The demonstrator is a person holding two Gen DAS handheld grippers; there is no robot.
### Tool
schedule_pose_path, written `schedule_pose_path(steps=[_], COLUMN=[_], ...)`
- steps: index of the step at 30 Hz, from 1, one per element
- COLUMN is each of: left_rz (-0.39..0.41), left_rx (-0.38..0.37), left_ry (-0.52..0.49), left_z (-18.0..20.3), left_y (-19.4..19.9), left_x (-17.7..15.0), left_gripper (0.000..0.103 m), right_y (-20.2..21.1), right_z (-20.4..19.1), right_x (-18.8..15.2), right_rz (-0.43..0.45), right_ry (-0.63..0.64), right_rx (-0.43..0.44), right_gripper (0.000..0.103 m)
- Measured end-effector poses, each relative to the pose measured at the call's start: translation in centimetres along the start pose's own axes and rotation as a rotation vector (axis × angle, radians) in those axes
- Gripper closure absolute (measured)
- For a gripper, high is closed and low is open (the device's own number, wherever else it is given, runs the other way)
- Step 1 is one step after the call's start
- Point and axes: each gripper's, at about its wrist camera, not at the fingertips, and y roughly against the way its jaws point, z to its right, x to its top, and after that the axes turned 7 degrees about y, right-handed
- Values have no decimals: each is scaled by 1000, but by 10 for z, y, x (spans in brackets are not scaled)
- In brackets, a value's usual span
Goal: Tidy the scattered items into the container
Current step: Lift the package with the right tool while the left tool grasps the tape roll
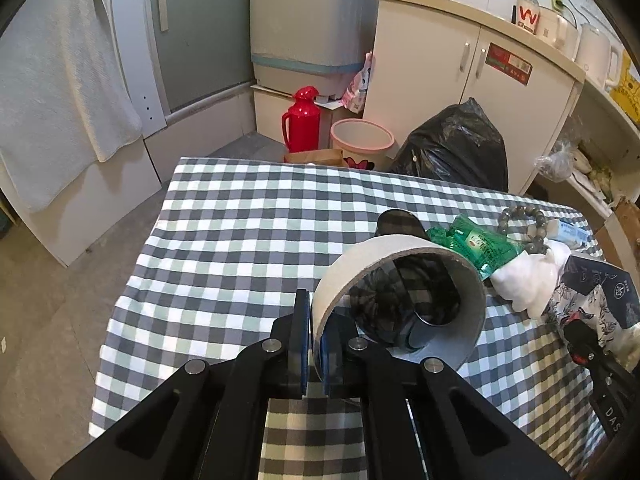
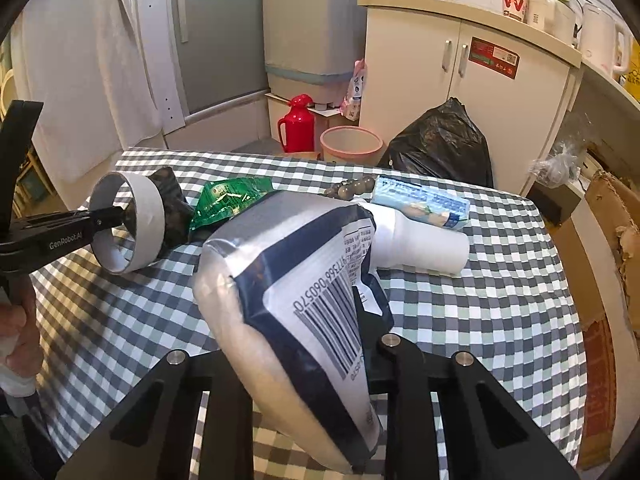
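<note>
My left gripper (image 1: pixel 316 320) is shut on the wall of a white cardboard ring (image 1: pixel 352 268), held tilted just above the checked tablecloth (image 1: pixel 240 240); it shows too in the right wrist view as the gripper (image 2: pixel 120 214) and ring (image 2: pixel 150 204). A dark plaid item (image 2: pixel 172 196) lies behind the ring. My right gripper (image 2: pixel 316 344) is shut on a navy and white barcoded pouch (image 2: pixel 304 280) that hides its left finger. A green packet (image 2: pixel 230 198), bead bracelet (image 2: pixel 352 189), white bottle (image 2: pixel 420 240) and pale blue pack (image 2: pixel 420 200) lie beyond.
Past the table's far edge stand a black bin bag (image 1: pixel 452 144), a pink bin (image 1: pixel 362 136) and a red flask (image 1: pixel 302 120). A cream cabinet (image 1: pixel 480 80) is at the back right. A hand (image 2: pixel 20 320) grips the left tool.
</note>
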Motion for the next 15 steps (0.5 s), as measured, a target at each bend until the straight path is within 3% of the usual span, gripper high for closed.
schedule_pose_path(steps=[15], left_rz=[80], left_rx=[-18], left_ry=[-28], left_z=[16], left_y=[43], left_x=[-4], left_gripper=[98], right_y=[42], right_z=[5], right_x=[-3], right_rz=[44], right_ry=[-4], right_rx=[3], right_gripper=[83])
